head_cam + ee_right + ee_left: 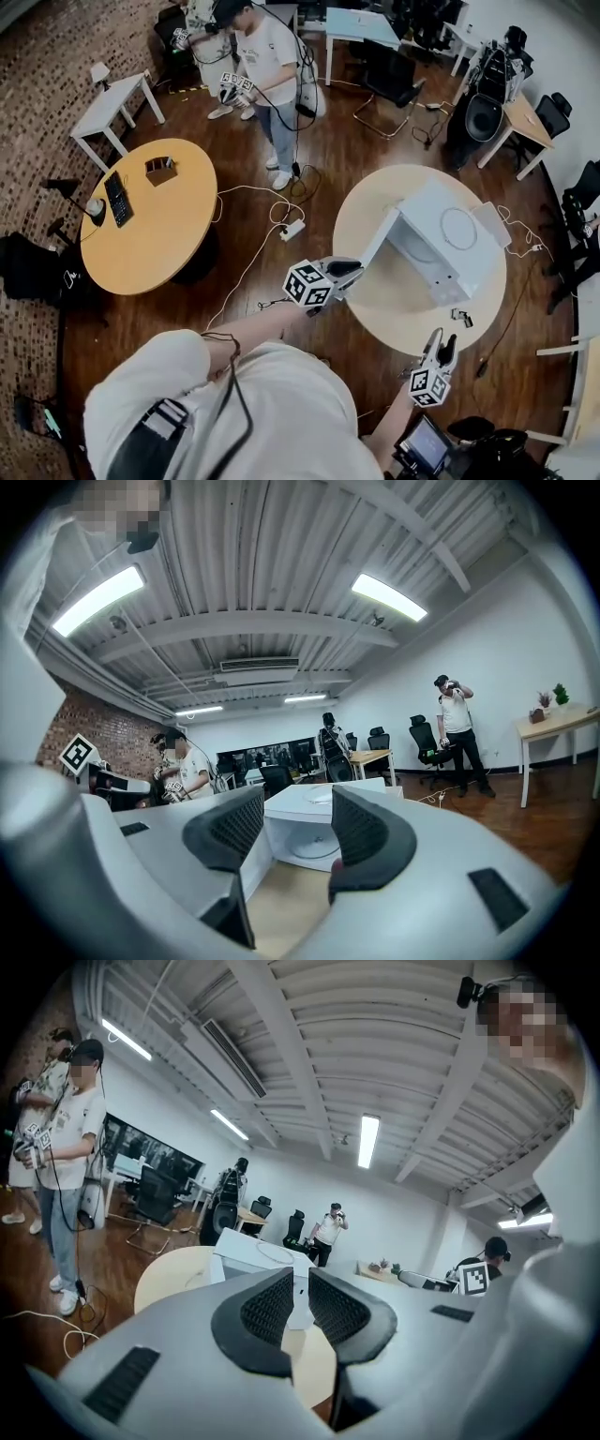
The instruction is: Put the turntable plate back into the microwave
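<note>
A white microwave stands on the round tan table, its door swung wide open to the left. The clear round turntable plate lies on the microwave's top; it also shows there as a ring. My left gripper is at the door's free edge, jaws close together with the white door edge between them. At the table's near edge my right gripper is open and empty, facing the open cavity.
Small dark items lie on the table near the microwave. A second round table with a keyboard stands to the left. A person stands at the back. A power strip and cables lie on the wooden floor.
</note>
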`<state>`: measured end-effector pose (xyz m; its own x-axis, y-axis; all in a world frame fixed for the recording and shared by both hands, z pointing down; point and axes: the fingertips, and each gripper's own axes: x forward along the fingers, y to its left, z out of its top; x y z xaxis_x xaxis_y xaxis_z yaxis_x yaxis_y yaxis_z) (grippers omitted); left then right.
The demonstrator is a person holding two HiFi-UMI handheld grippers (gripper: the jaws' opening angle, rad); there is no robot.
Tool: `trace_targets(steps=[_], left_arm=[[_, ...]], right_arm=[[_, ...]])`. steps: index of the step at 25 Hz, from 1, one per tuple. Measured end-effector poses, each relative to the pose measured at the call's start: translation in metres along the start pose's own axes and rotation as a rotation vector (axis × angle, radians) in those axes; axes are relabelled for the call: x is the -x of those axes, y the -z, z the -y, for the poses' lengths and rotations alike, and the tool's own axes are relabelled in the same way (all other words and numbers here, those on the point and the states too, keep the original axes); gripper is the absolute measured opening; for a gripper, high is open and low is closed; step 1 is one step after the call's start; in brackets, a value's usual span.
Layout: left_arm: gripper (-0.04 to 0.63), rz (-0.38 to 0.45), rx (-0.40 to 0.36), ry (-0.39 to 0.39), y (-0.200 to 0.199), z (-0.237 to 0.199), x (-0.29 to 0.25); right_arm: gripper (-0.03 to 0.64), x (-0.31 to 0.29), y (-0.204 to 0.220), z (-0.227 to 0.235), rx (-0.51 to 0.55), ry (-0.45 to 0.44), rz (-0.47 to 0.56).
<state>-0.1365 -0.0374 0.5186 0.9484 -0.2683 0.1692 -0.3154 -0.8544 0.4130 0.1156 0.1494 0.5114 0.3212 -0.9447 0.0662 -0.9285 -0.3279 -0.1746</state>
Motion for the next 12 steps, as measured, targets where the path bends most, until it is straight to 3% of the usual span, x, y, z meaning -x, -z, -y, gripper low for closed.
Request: trace_targets(steps=[12], left_arm=[[0.055, -0.025, 0.01, -0.035, 0.005, -0.05, 0.041]], right_arm=[[0.236, -0.003, 0.029, -0.041, 0.026, 0.015, -0.068]])
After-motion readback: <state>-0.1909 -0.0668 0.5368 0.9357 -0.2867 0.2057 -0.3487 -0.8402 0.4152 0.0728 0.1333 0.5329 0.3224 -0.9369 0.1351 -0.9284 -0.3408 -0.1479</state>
